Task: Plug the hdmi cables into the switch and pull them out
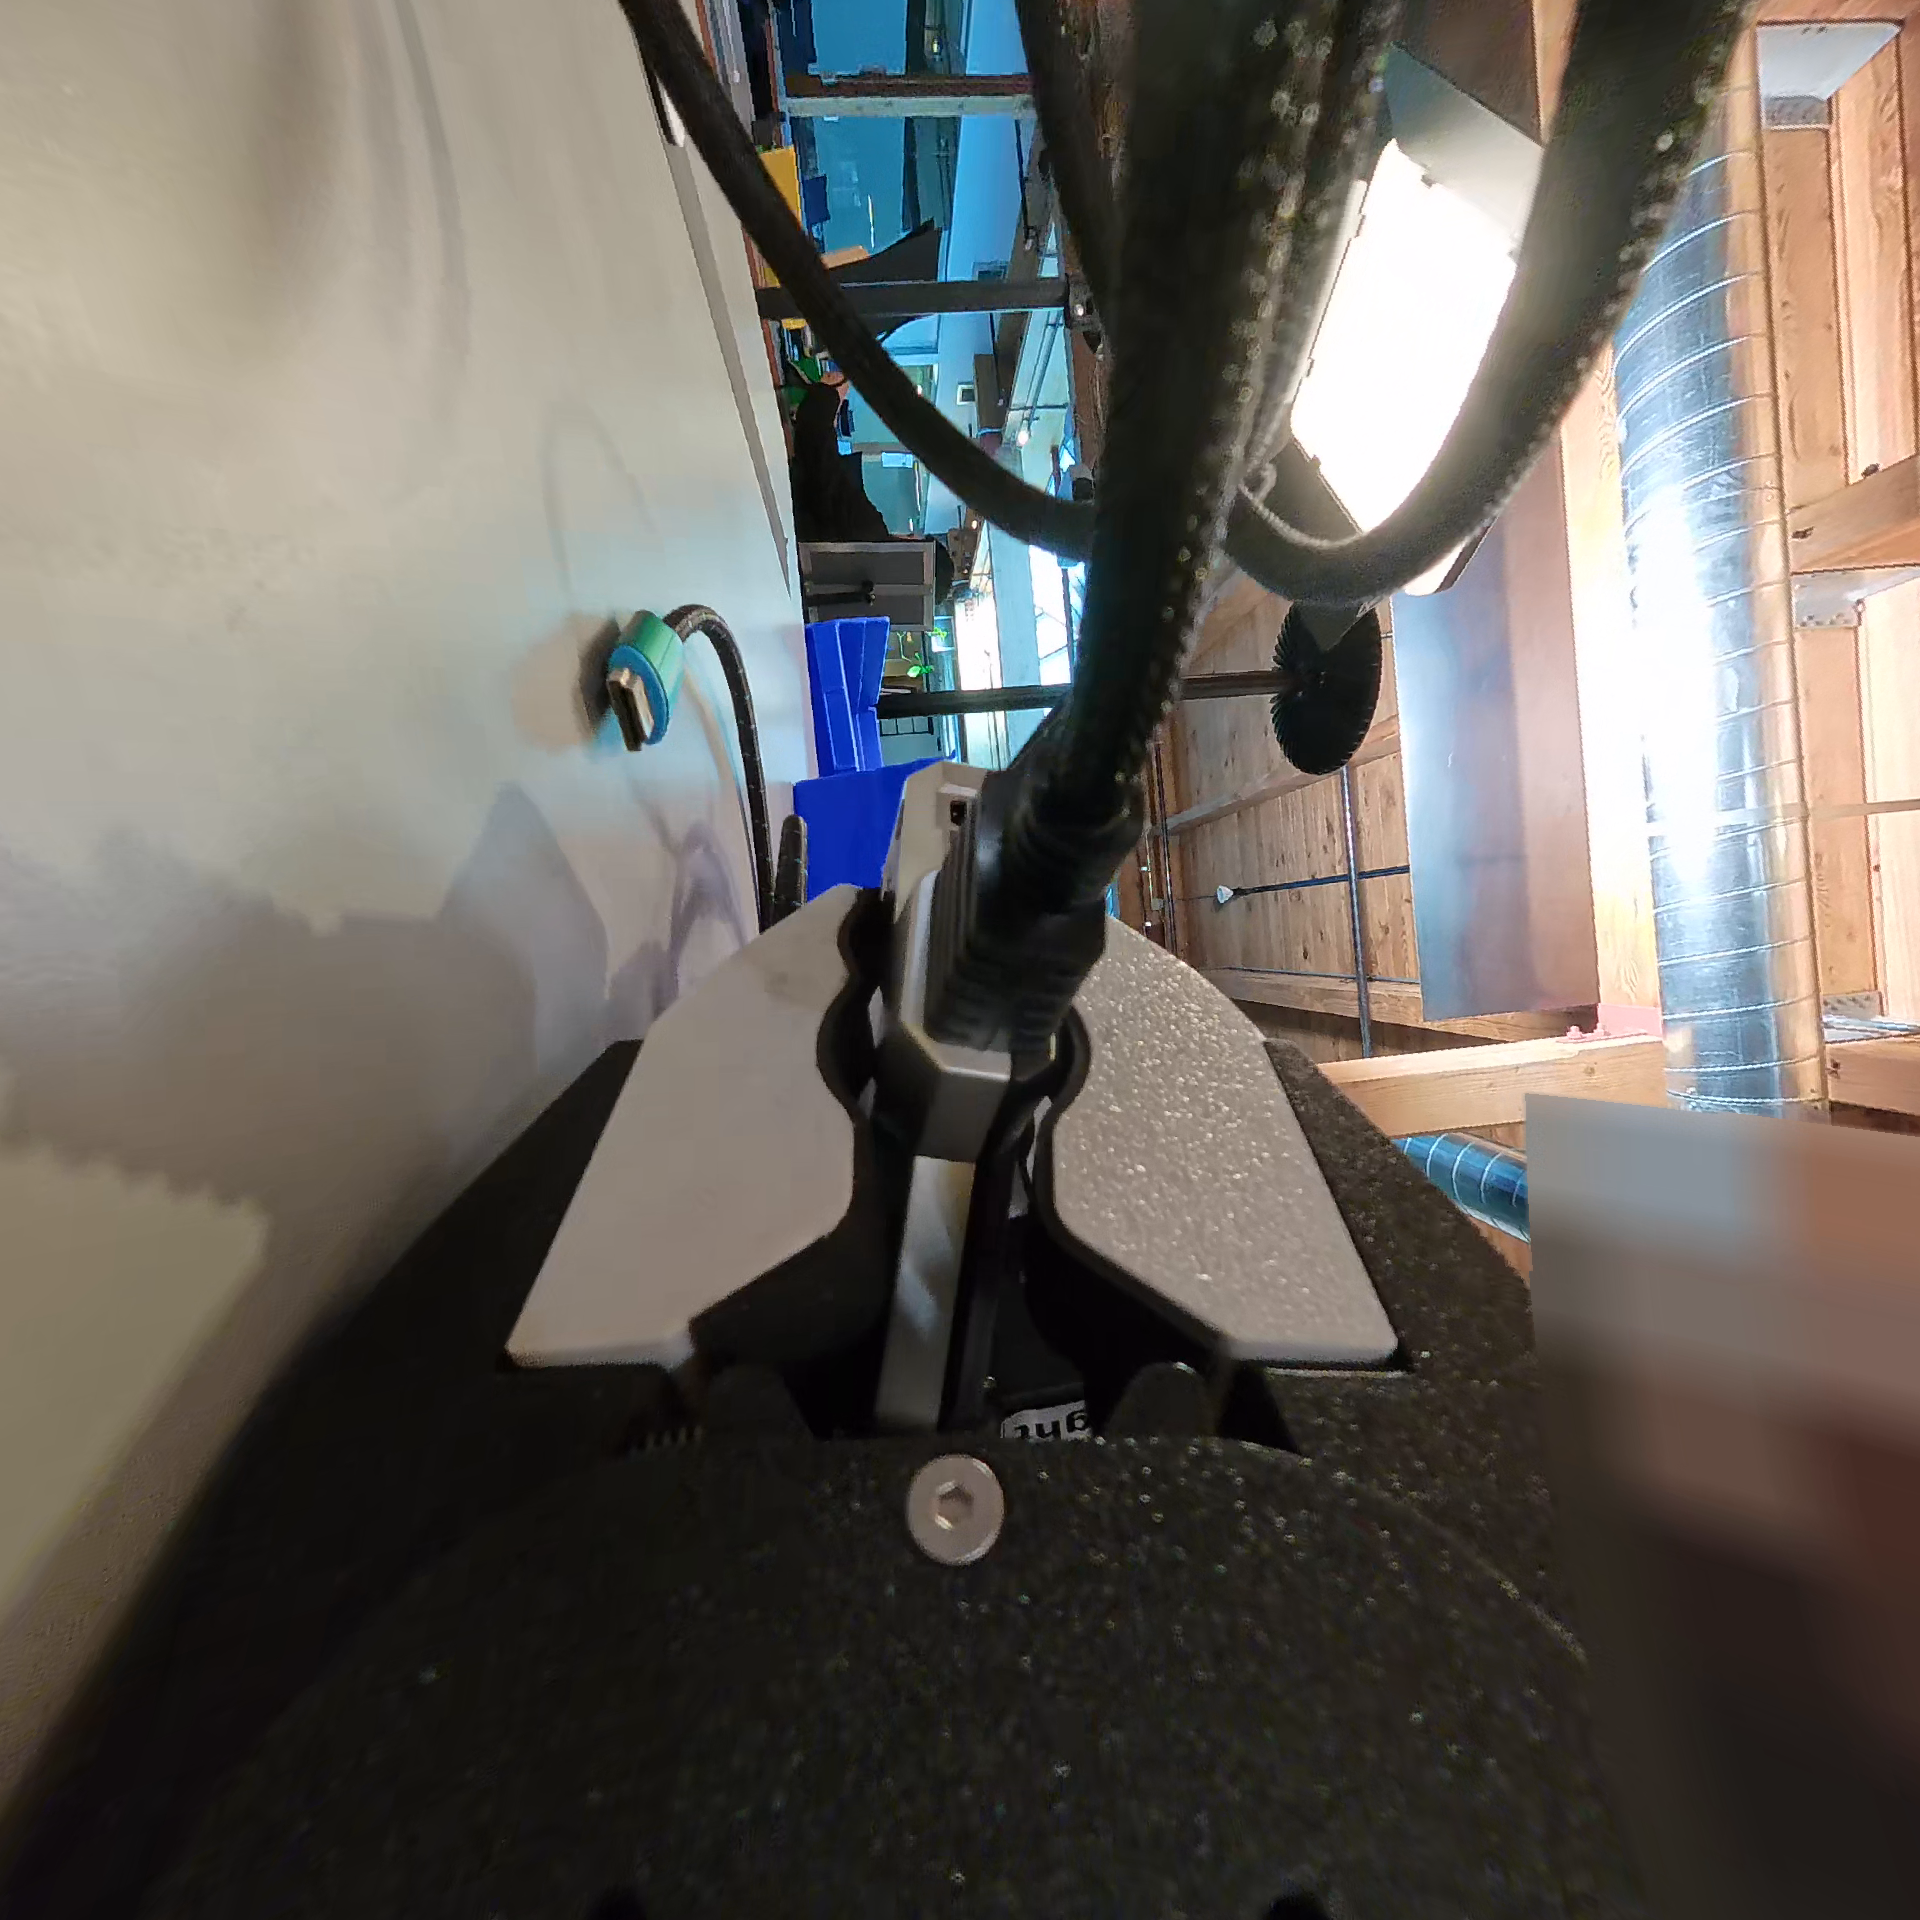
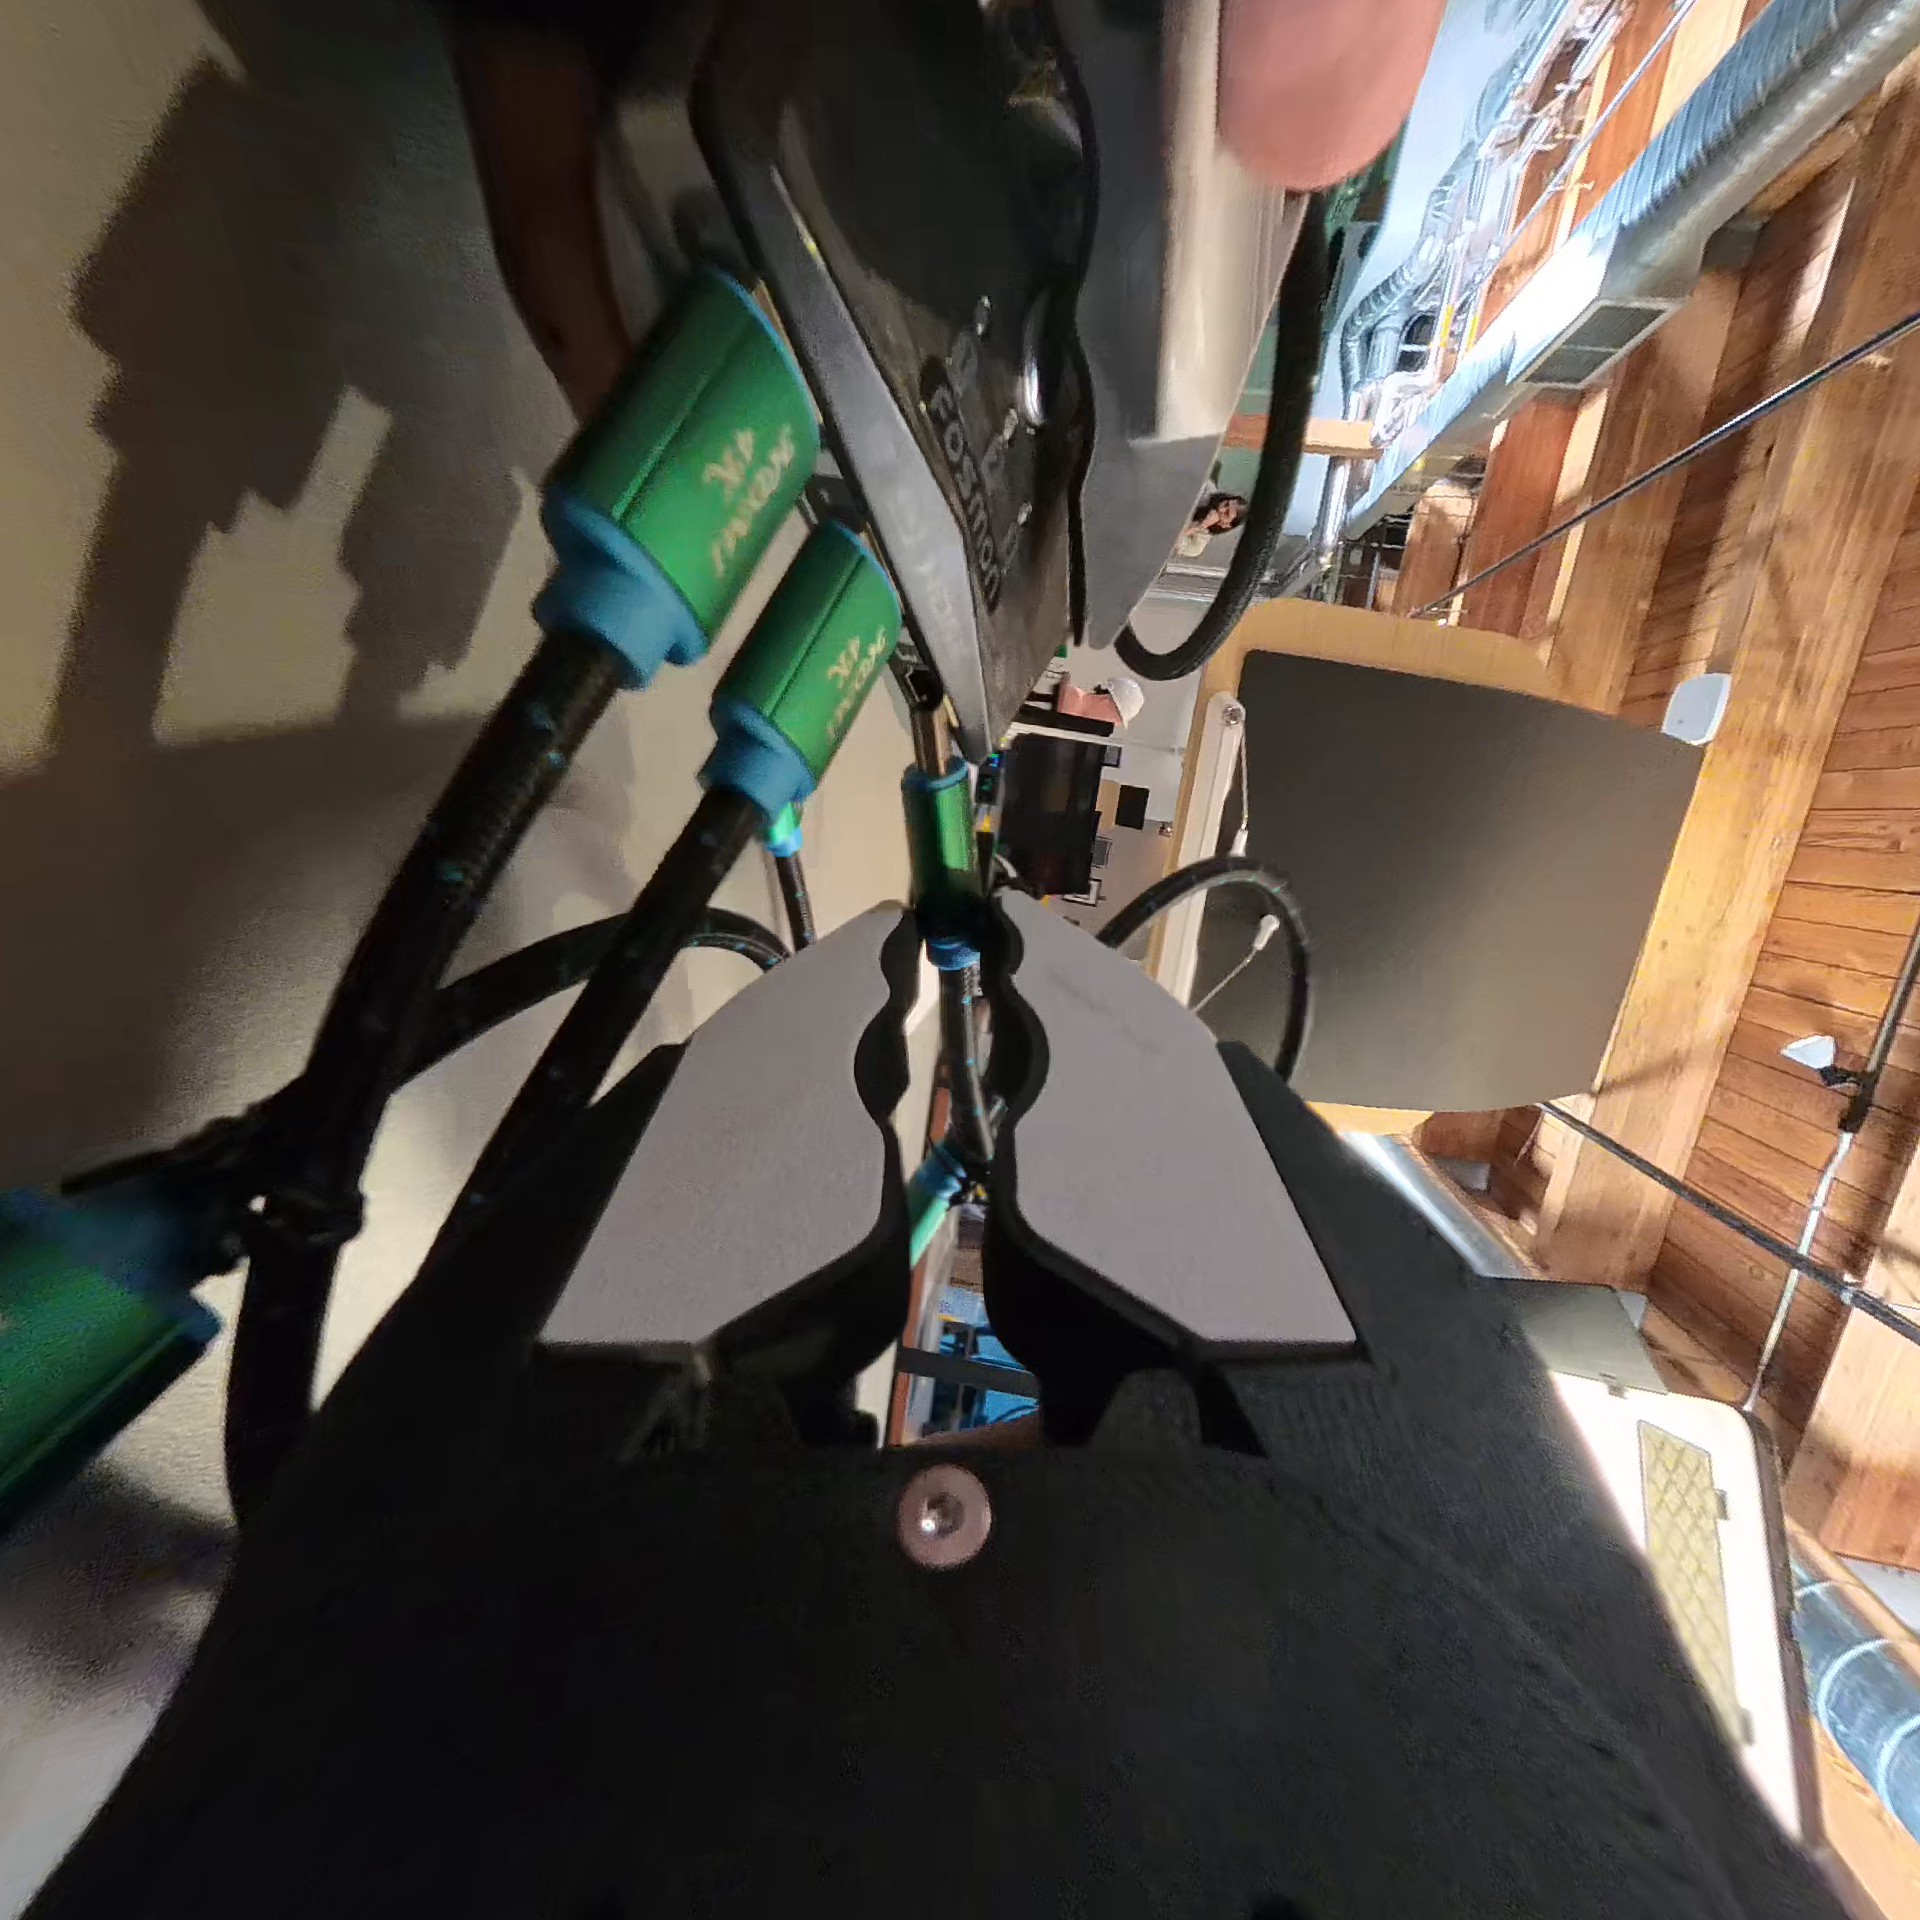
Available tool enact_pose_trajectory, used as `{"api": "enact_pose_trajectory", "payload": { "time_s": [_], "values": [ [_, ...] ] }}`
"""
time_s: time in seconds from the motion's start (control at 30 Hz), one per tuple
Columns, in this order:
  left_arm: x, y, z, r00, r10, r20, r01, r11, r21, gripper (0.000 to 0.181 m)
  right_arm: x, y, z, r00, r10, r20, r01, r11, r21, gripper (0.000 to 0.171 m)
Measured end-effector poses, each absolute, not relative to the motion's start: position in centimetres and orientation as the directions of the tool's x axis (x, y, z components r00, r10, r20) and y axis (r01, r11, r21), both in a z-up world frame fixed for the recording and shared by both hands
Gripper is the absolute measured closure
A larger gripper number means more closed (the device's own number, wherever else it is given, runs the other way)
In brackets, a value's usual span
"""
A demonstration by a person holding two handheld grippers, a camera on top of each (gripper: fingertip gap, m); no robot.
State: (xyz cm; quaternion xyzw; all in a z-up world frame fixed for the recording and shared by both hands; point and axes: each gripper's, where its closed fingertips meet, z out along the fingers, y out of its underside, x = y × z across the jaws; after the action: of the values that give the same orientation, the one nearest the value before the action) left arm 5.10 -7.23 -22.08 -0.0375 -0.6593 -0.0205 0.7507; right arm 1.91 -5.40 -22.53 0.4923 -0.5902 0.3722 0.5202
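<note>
Both tools clamp: left (image 1: 961, 997) on switch (image 1: 940, 935), right (image 2: 961, 935) on green plug (image 2: 940, 831), above white table (image 1: 312, 520).

We count one switch (image 2: 966, 436), a dark box just ahead of the right gripper (image 2: 961, 940). Green HDMI plugs in that view — two (image 2: 681, 468) (image 2: 810, 675) plugged in left of the fingers, one (image 2: 940, 831) between the fingertips, one (image 2: 73, 1340) loose at far left. The left gripper (image 1: 961, 1039) pinches one grey box, with one loose plug (image 1: 644, 675) up to its left.
</note>
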Motion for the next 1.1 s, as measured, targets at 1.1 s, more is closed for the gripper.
{"api": "enact_pose_trajectory", "payload": {
  "time_s": [1.1],
  "values": [
    [4.8, -5.3, -22.9, 0.056, 0.102, 0.993, 0.244, 0.963, -0.113, 0.158, 1.6, -0.1, -26.3, -0.52, -0.806, 0.282, -0.8, 0.345, -0.49, 0.132]
  ]
}}
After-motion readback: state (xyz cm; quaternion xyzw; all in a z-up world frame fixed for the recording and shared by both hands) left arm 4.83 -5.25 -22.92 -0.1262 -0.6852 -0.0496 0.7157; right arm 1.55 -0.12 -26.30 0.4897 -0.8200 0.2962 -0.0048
